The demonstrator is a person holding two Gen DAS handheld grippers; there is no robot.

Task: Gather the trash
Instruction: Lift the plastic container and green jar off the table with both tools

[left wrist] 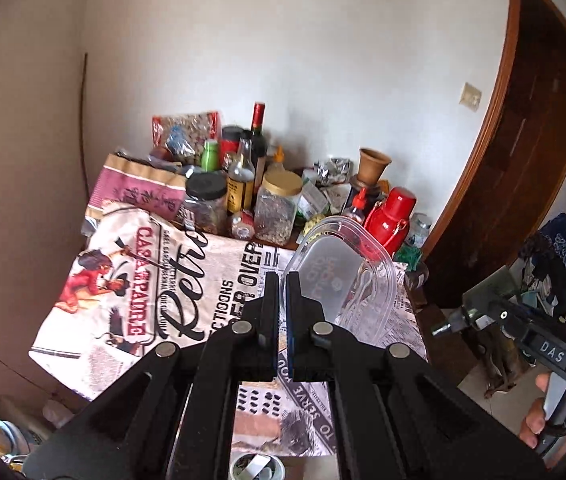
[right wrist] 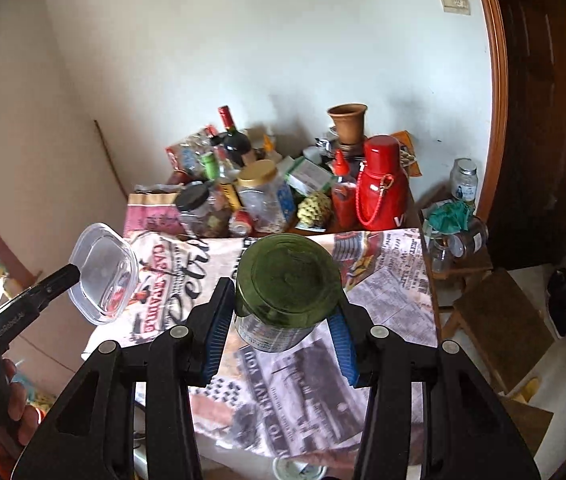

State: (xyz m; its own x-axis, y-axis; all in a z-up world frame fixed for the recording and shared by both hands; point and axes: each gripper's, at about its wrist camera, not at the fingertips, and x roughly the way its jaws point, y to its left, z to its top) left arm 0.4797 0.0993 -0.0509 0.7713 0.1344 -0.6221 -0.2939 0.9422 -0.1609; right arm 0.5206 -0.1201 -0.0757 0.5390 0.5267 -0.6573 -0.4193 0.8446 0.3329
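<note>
My left gripper [left wrist: 282, 280] is shut on the rim of a clear plastic container [left wrist: 343, 272], which hangs tilted above the newspaper-print tablecloth [left wrist: 203, 280]. In the right wrist view the same clear plastic container [right wrist: 104, 274] shows at the left, pinched by the left gripper [right wrist: 77, 270]. My right gripper [right wrist: 283, 308] is shut on a green glass bottle [right wrist: 289, 290], held bottom-end toward the camera between the blue pads [right wrist: 217, 328], above the tablecloth [right wrist: 383, 288]. The right gripper's body [left wrist: 539, 344] and a hand [left wrist: 539, 420] appear at the right edge of the left wrist view.
Several jars, bottles and packets crowd the table's far end: a gold-lidded jar [left wrist: 277, 208], a wine bottle [left wrist: 258, 140], a red flask [right wrist: 381, 184], a clay vase [right wrist: 347, 124]. A low wooden stool [right wrist: 499, 320] stands right of the table. A wooden door frame [right wrist: 499, 100] rises beyond.
</note>
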